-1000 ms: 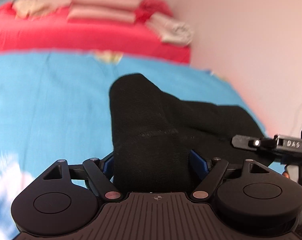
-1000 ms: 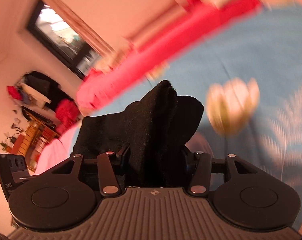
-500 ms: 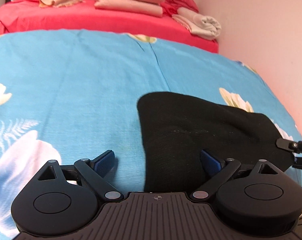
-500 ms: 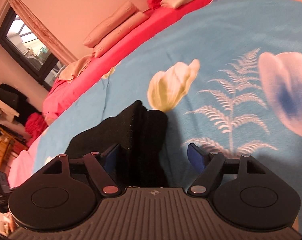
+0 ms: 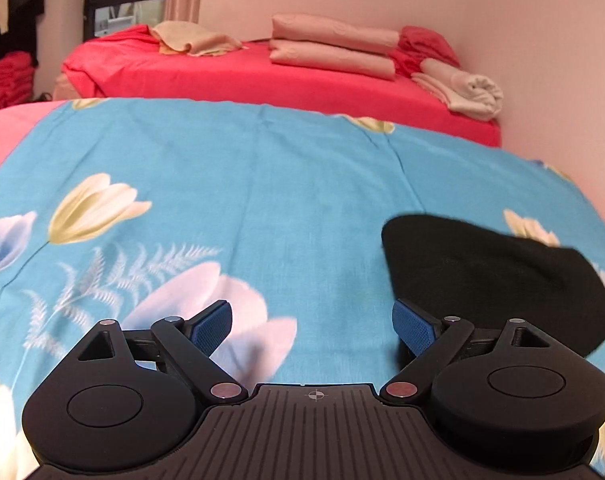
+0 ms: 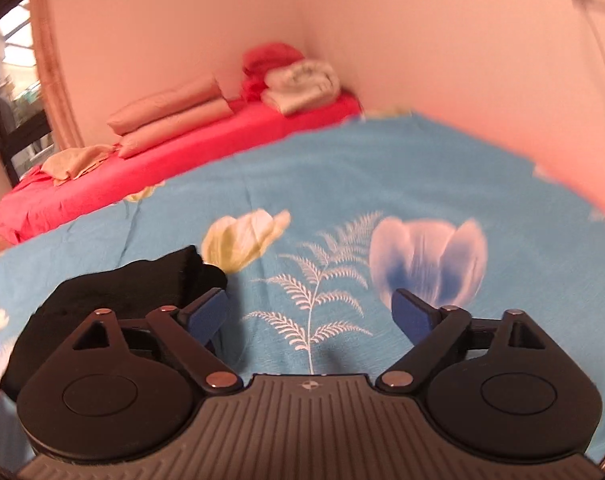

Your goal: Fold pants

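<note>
The black pants point(image 5: 490, 276) lie folded in a compact bundle on the blue flowered bedsheet point(image 5: 262, 184). In the left wrist view they sit to the right of my left gripper point(image 5: 312, 322), which is open and empty, its right finger beside the bundle's edge. In the right wrist view the pants point(image 6: 114, 300) lie at lower left, behind the left finger of my right gripper point(image 6: 310, 312), which is open and empty over the sheet point(image 6: 382, 184).
A red bed point(image 5: 262, 76) stands beyond the blue sheet, with folded pink pillows point(image 5: 334, 46), a beige cloth point(image 5: 194, 38) and a rolled white towel point(image 5: 466, 92). A pink wall point(image 5: 542, 60) runs along the right. A window point(image 6: 10, 92) is at far left.
Both grippers have let go of the pants and opened. The pants dropped flat onto the sheet. The left gripper moved left of the bundle, the right gripper moved right of it.
</note>
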`<state>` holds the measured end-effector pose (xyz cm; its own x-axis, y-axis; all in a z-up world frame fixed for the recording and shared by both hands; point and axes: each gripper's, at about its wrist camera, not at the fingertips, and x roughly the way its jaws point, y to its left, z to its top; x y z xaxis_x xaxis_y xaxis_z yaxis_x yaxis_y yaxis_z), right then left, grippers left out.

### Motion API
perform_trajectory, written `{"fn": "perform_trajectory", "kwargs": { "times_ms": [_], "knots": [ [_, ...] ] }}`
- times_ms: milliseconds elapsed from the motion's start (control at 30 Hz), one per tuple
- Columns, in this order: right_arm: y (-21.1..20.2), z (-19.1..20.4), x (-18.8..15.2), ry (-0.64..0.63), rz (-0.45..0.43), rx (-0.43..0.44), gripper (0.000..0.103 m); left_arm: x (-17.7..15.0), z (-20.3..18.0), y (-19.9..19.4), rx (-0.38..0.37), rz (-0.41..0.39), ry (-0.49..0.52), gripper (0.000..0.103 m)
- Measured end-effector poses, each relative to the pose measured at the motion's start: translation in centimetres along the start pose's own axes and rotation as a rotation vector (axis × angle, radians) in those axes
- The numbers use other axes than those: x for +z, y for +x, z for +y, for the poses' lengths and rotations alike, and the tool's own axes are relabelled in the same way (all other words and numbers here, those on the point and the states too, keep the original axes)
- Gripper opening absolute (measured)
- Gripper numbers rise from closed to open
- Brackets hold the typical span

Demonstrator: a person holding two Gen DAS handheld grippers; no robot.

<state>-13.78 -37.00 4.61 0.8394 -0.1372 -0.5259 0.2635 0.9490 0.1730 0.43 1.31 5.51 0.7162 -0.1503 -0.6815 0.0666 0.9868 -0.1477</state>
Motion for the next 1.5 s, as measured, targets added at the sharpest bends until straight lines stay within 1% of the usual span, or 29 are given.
{"fn": "perform_trajectory", "kwargs": {
  "times_ms": [100,167,267,300,367,400,500,567,667,767,867,1033,1233,1500],
  "knots": [
    [-2.5,2.6,-1.2,-0.147,-0.031,0.025,0.099,-1.7,-2.0,-0.9,0.065,0.008,0.053,0.103],
    [-3.8,4.5,-2.4,-0.246,-0.020,0.082,0.099,-3.0,-3.7,-1.2,0.110,0.018,0.096,0.103],
    [-4.8,6.7,-4.4,-0.334,0.022,0.193,0.100,-4.4,-5.8,-1.9,0.209,-0.006,0.172,0.103],
    [-4.7,7.3,-5.1,-0.342,0.047,0.230,0.100,-4.6,-6.3,-2.0,0.217,0.006,0.186,0.103],
    [-4.2,8.5,-6.2,-0.350,0.094,0.281,0.100,-4.9,-7.0,-2.4,0.170,0.051,0.205,0.103],
    [-3.8,9.0,-6.7,-0.357,0.108,0.290,0.100,-5.1,-7.4,-2.5,0.157,0.069,0.212,0.103],
    [-2.8,10.1,-7.4,-0.382,0.130,0.263,0.100,-6.2,-8.7,-3.1,0.173,0.080,0.262,0.103],
    [-2.2,10.5,-7.5,-0.387,0.133,0.247,0.100,-6.7,-9.1,-3.0,0.177,0.099,0.275,0.103],
    [-1.2,10.7,-7.4,-0.377,0.154,0.236,0.100,-7.1,-9.1,-2.3,0.165,0.145,0.262,0.103],
    [-1.0,10.5,-7.9,-0.393,0.161,0.223,0.100,-7.2,-8.9,-1.5,0.153,0.181,0.242,0.103],
    [-0.5,10.3,-8.2,-0.404,0.171,0.210,0.100,-7.1,-9.0,-1.4,0.146,0.185,0.240,0.103],
    [0.3,10.0,-8.2,-0.387,0.196,0.190,0.100,-6.8,-8.8,-1.0,0.127,0.199,0.223,0.103],
    [1.1,9.8,-8.3,-0.371,0.219,0.194,0.100,-6.7,-8.9,-0.9,0.124,0.203,0.225,0.103],
    [1.6,10.3,-8.2,-0.388,0.231,0.203,0.100,-6.5,-8.8,-0.7,0.113,0.207,0.225,0.103]
  ]
}}
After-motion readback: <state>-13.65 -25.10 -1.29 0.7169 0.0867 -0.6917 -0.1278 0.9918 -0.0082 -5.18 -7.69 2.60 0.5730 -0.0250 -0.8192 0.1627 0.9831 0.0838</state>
